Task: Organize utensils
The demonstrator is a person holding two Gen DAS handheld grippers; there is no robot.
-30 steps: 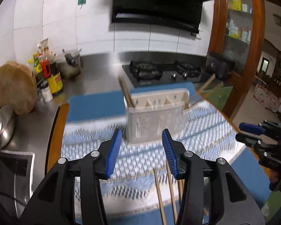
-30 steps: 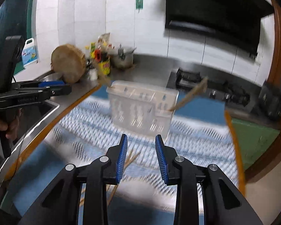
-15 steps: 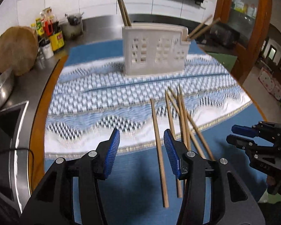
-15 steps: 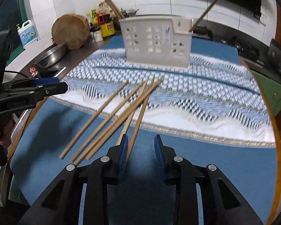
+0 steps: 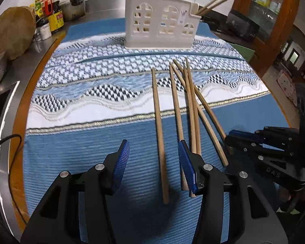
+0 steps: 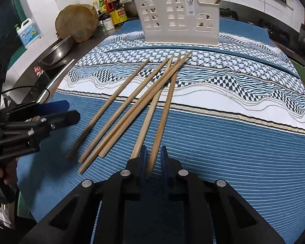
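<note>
Several wooden chopsticks (image 5: 173, 101) lie fanned on a blue and white cloth (image 5: 91, 85); they also show in the right wrist view (image 6: 132, 105). A white plastic utensil holder (image 5: 160, 21) stands at the far side with chopsticks in its end slots, also in the right wrist view (image 6: 179, 16). My left gripper (image 5: 153, 162) is open, low over the cloth, with the leftmost chopstick (image 5: 159, 134) between its fingers, untouched. My right gripper (image 6: 153, 155) is nearly shut around the near end of the rightmost chopstick (image 6: 162, 118); contact is unclear.
A round wooden chopping block (image 5: 12, 32), sauce bottles (image 5: 50, 14) and a pot (image 5: 75, 5) stand at the back left. A steel bowl (image 6: 57, 50) and a sink edge (image 5: 2, 105) lie left. A soap bottle (image 6: 28, 32) stands by the wall.
Both grippers came down and closer to the cloth. The left now straddles the leftmost chopstick. The right has narrowed its jaws around the rightmost chopstick's end.
</note>
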